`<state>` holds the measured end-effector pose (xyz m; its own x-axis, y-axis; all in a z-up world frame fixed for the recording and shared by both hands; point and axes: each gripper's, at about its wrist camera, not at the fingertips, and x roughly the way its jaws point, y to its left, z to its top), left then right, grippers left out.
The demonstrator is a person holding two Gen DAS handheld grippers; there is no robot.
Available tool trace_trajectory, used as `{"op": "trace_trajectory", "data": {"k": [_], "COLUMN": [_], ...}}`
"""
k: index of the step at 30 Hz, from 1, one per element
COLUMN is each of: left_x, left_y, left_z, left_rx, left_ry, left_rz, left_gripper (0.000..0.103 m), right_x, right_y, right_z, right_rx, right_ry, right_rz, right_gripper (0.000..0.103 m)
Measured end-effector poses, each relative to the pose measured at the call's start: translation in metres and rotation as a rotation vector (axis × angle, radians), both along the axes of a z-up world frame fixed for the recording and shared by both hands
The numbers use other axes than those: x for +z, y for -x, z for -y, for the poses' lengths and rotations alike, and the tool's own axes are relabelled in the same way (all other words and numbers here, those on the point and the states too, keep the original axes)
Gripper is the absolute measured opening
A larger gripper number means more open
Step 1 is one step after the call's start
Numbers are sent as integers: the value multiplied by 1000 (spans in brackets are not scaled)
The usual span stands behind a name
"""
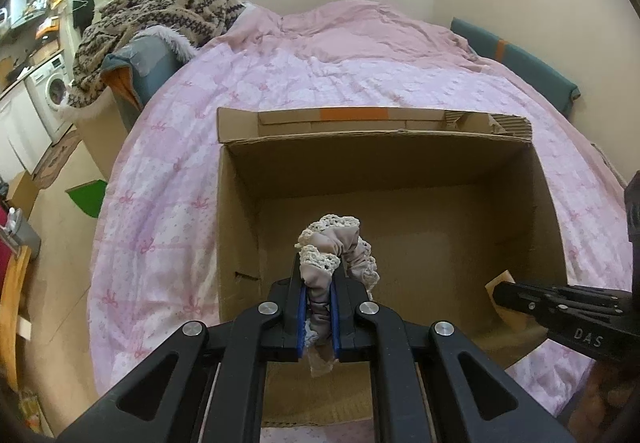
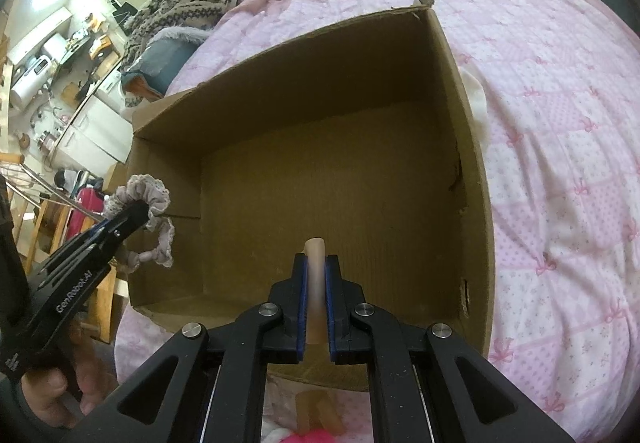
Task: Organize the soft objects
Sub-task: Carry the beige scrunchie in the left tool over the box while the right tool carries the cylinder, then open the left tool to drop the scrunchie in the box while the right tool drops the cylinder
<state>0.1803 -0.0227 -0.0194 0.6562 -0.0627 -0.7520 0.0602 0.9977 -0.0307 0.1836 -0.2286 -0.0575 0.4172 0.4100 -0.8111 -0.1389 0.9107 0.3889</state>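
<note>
My left tool (image 1: 318,283) pinches a mauve ruched scrunchie with cream lace trim (image 1: 340,247); its loop arches up and forward past the tips. My right tool (image 2: 316,275) grips a pale peach, flat soft strip (image 2: 316,263), long axis along the fingers, pointing ahead. Both hang over the open brown cardboard box (image 1: 240,211) on the pink quilted bed (image 1: 180,147), its bare floor directly below, so I judge the drop is straight down.

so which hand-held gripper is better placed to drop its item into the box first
Probably the right hand-held gripper: its beige strip hangs over the cardboard box floor. The left hand-held gripper holds the scrunchie near the box's side wall.
</note>
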Motion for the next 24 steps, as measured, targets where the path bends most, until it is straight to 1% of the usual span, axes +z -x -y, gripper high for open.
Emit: {"op": "trace_trajectory", "data": {"k": [8, 14, 19, 22, 24], "left_x": [1, -2, -5, -5, -4], "left_y": [0, 0, 0, 1, 3], "left_z": [-1, 1, 4, 6, 8], "left_rx": [6, 1, -16, -26, -30], "left_ry": [-16, -22, -30, -38, -47], "left_rz": [-1, -22, -41, -43, -35], "left_gripper": [9, 9, 12, 20, 30], "right_x": [-6, -4, -5, -6, -6], "right_y": [-5, -6, -6, -5, -5], "right_z": [0, -6, -3, -3, -3], "right_rx": [-17, -8, -16, -15, -11], "right_ry": [18, 25, 21, 18, 18], "right_rz": [-27, -21, -20, -21, -19], "right_gripper": [8, 8, 8, 8, 8]}}
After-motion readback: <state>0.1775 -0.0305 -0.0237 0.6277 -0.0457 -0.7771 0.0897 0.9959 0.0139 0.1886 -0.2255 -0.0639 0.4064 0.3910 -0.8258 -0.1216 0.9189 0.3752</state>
